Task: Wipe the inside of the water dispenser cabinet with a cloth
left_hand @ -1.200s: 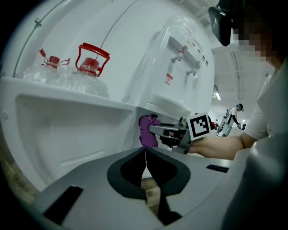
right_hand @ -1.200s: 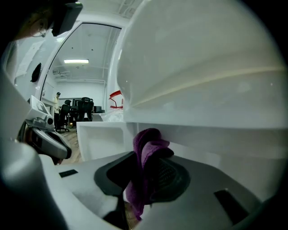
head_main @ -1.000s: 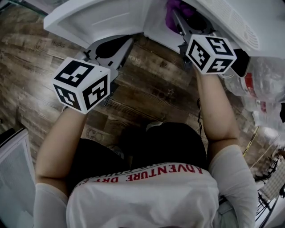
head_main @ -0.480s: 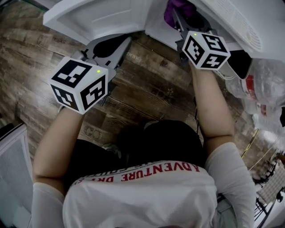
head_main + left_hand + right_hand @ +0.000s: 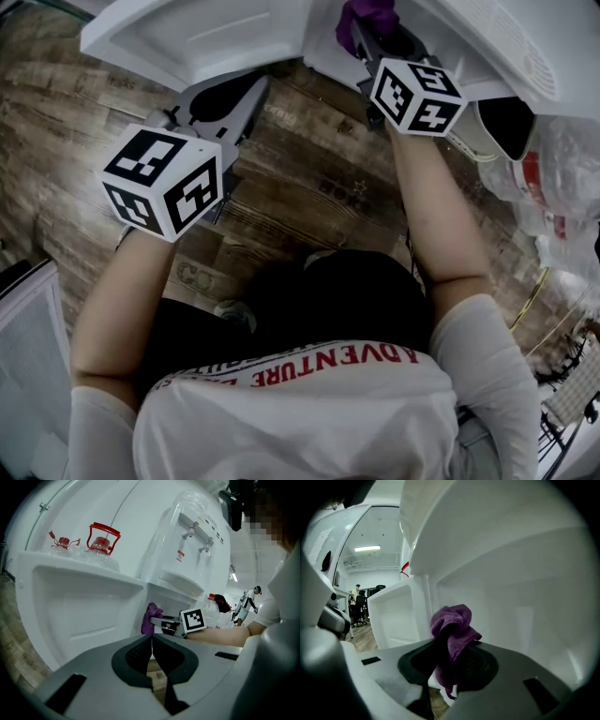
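We have the right gripper [image 5: 449, 667] clamped on the cloth [image 5: 452, 625], its pads pinching the purple wad at mid-length. The left gripper [image 5: 152, 656] is closed too, pads meeting with nothing between them, and the open door [image 5: 79, 606] lies ahead of it. The cloth sits at the right tips, in the mouth of the cabinet [image 5: 520, 597]. The white wall lies ahead and to the right of those jaws; we cannot tell whether the cloth touches it.

To wipe well, we judge, we should lead with the bunched head, press it flat on the wall and stroke in overlapping passes, keeping the hard tips off the plastic.

The cloth's long axis runs along the jaws. The head points past the tips toward the wall, and a thin tail trails back and down.
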Demonstrator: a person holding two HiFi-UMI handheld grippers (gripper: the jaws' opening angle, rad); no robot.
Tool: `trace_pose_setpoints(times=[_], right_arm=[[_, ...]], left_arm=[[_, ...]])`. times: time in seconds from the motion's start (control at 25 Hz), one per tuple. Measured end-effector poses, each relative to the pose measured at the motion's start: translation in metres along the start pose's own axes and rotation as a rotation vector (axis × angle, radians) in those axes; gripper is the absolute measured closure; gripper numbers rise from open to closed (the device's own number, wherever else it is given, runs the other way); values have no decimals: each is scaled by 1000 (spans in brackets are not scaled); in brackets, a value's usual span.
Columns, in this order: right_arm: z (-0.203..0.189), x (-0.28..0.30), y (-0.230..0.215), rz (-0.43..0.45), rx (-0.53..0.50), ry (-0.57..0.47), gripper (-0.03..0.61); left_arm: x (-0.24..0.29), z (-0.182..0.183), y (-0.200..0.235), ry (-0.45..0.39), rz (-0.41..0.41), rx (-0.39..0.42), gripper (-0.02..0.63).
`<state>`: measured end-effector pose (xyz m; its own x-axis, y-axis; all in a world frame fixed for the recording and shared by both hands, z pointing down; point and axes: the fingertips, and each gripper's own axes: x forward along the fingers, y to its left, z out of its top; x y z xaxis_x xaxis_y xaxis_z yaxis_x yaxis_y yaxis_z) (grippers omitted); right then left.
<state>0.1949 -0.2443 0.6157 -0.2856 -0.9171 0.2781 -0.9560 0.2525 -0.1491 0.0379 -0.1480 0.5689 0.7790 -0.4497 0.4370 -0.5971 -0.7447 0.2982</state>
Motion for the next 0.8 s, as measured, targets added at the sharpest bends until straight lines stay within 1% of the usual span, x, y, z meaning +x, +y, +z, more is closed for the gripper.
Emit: trace_pose_setpoints(times=[0.28,0.64,0.8], right_arm=[[-39,10,-9,-26,50,72,474],[-83,23,-18,-52,87,153,474],[-108,29,-24,-88,111,205,474]], left_arm=[[-3,-7,-1,2,3,8,586],[-4,-11,4,4,24,-1,586],[-5,-14,6,8,31,2,586]])
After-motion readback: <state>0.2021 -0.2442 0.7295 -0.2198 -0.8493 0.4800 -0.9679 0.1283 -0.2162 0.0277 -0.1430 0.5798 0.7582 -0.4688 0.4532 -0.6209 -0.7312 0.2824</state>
